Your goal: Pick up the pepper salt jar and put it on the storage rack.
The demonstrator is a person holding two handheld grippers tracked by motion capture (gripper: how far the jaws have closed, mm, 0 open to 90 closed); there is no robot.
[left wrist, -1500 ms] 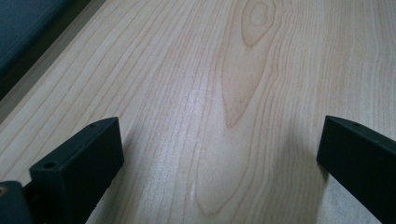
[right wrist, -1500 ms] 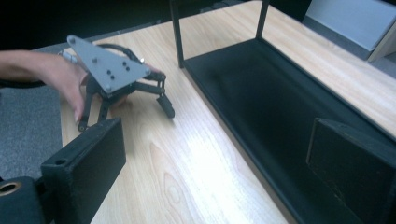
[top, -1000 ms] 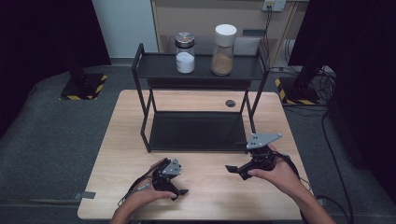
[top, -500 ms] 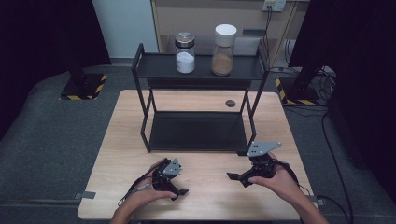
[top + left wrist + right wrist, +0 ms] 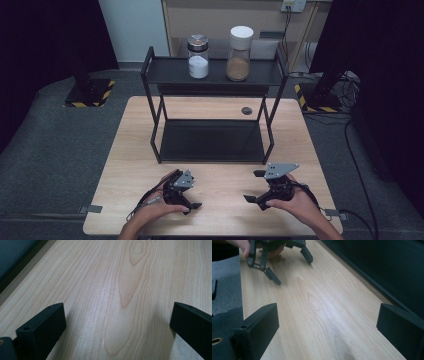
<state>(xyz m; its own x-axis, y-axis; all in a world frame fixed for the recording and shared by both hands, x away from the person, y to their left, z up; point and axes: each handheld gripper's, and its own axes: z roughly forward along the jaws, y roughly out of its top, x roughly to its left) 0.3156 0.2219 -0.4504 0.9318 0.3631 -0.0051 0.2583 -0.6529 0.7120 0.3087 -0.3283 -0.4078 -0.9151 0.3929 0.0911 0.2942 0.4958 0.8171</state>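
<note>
Both grippers, left gripper (image 5: 192,199) and right gripper (image 5: 254,186), rest gaping near the table (image 5: 220,170) edge.

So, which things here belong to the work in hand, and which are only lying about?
Work in hand:
- left gripper, jaws open, empty, low over the table
- right gripper, jaws open, empty

Only standing about, judging by their distance from the grippers:
- black rack
- jar of white powder on its top shelf
- jar of brown powder beside it
- small dark disc behind the rack
</note>
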